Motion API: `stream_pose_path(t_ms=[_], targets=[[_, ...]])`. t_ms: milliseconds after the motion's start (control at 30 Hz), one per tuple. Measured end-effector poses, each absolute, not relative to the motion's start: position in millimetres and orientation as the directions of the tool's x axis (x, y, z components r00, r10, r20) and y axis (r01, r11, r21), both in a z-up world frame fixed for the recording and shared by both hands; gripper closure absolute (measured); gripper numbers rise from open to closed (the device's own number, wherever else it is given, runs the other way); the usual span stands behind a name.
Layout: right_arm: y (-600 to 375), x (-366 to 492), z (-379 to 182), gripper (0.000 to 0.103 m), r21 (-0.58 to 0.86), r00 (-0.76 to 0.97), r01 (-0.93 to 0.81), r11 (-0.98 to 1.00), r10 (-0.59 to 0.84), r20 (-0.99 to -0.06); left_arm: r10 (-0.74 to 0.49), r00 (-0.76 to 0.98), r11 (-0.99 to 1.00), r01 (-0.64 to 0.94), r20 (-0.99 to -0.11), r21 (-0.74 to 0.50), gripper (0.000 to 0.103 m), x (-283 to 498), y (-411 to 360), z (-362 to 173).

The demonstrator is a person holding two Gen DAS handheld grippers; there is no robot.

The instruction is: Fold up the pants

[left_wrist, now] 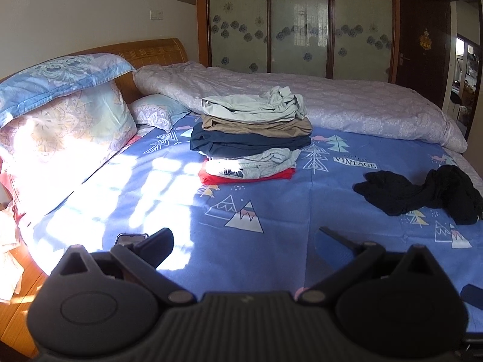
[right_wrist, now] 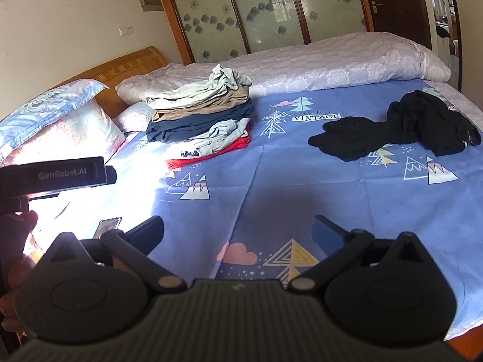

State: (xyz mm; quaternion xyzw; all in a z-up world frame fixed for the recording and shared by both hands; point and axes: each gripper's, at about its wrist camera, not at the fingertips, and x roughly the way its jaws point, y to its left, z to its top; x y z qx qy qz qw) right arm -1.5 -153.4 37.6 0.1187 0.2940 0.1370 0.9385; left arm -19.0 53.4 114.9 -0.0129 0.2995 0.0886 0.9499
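From where I sit, both of my grippers hang over the near edge of the bed, above the blue sheet (left_wrist: 271, 205) printed with trees and mountains. My left gripper (left_wrist: 244, 241) has its fingers spread wide with nothing between them, only bare sheet showing in the gap. My right gripper (right_wrist: 238, 229) is spread just as wide and grips nothing either. The black pants (right_wrist: 401, 126) lie crumpled and unfolded on the right half of the sheet, well apart from both grippers, one bunched end reaching toward the middle of the bed and the bulkier end near the right edge. Further back and left of centre stands a stack of folded clothes (left_wrist: 253, 138), red at the bottom, then grey, navy, tan and a rumpled pale garment on top. A rolled quilt (left_wrist: 332, 102) runs along the far side, and pillows (left_wrist: 60, 114) lean on the wooden headboard (left_wrist: 157, 51). A phone (right_wrist: 105, 227) lies on the sunlit sheet just beside my right gripper's left finger.
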Motion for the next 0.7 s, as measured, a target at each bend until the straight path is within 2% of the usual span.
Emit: stream_pose_path(t_ms=[233,567,700], targets=[[-153.7,-4.2,41.3,0.0,0.3,0.8,-0.207,0.931,0.338,-0.496,0.173,0.832,0.983,-0.178,-0.527,0.041,0.0,-18.1,46.8,122.4],[-150.6,-8.3,44.7,0.0,0.27,0.818,-0.231,0.935,0.337,-0.466,0.12,0.839,0.993,-0.111,-0.53,0.049,0.0,-21.5,34.5,119.9],[-153.4,-7.7,44.2,0.0,0.276,0.82,-0.225,0.934,0.335,-0.465,0.138,0.841,0.99,-0.117,-0.524,0.073,0.0,-21.5,31.9,118.7]])
